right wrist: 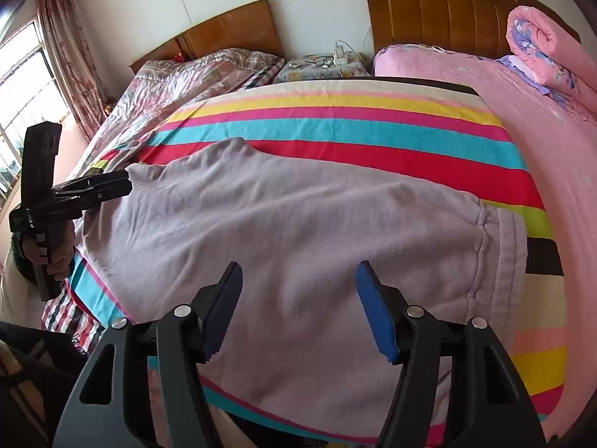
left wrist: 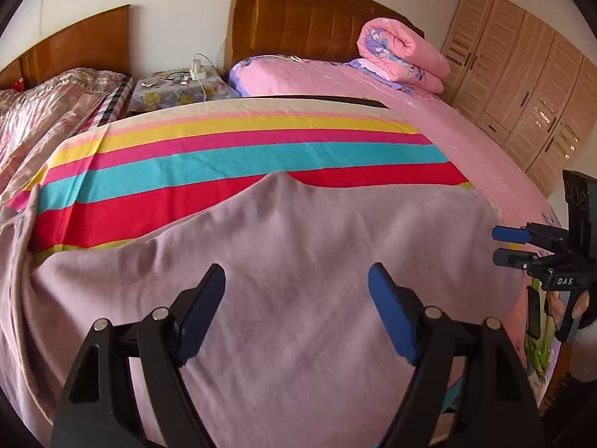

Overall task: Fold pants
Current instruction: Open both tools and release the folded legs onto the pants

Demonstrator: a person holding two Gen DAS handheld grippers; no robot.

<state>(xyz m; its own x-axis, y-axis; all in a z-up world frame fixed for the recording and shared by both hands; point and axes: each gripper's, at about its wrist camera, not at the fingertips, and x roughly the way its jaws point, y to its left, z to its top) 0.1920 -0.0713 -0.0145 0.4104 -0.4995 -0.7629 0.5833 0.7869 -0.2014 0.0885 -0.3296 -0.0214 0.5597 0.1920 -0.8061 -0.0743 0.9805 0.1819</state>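
- The left gripper (left wrist: 296, 313) is wide open and holds nothing; it hangs over the near part of the pants (left wrist: 298, 246)
- The right gripper (right wrist: 298, 311) is also wide open and empty, above the same cloth, near the waistband (right wrist: 502, 257) at its right
- The mauve pants lie flat on the striped blanket (right wrist: 335, 127), long axis across the bed from left to right, so each hand has its own end
- Farther away are the pink sheet (left wrist: 429, 112), the rolled quilt (left wrist: 403, 52) and the wooden headboard (left wrist: 298, 18)
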